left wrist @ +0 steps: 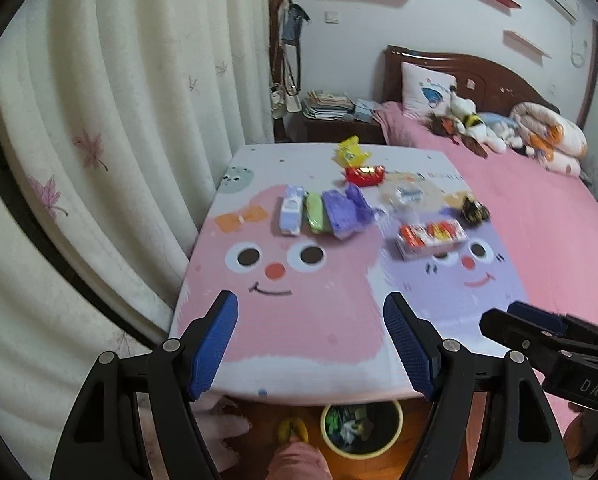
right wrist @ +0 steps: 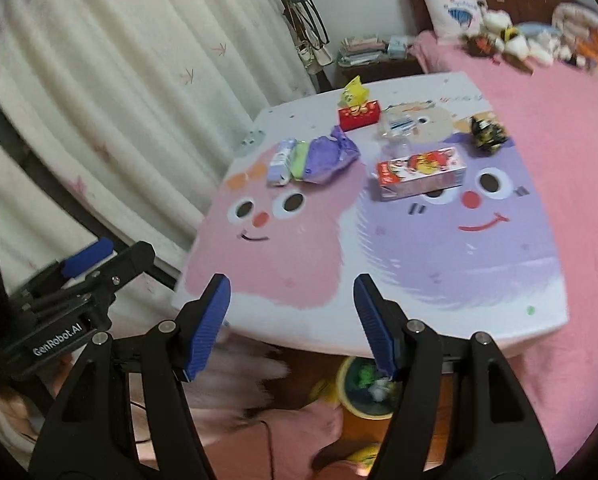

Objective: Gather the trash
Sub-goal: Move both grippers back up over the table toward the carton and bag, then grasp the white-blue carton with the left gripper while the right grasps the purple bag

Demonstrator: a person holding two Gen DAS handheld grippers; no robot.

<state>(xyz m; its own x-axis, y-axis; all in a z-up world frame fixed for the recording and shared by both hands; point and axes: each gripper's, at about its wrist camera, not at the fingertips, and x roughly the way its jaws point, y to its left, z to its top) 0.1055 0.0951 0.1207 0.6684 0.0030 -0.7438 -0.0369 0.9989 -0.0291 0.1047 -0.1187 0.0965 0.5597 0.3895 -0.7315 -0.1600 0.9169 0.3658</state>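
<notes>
Several pieces of trash lie on the cartoon-printed table [left wrist: 299, 320]: a purple wrapper [left wrist: 345, 210], a blue-white carton [left wrist: 291, 211], a green packet [left wrist: 314, 213], a red box [left wrist: 365, 175], a yellow packet [left wrist: 351, 151], a red-white carton [left wrist: 429, 238], a clear wrapper [left wrist: 407, 194] and a black-yellow wrapper [left wrist: 474, 210]. A yellow-rimmed bin [left wrist: 361, 426] holding trash stands on the floor under the near edge. My left gripper [left wrist: 311, 344] is open and empty over the near edge. My right gripper [right wrist: 291, 320] is open and empty, beside the left.
A cream curtain [left wrist: 119, 120] hangs close on the left. A pink bed [left wrist: 539, 208] with stuffed toys [left wrist: 475, 124] lies right of the table. A nightstand with books [left wrist: 327, 108] stands behind. The person's legs and a yellow slipper [left wrist: 293, 430] are below.
</notes>
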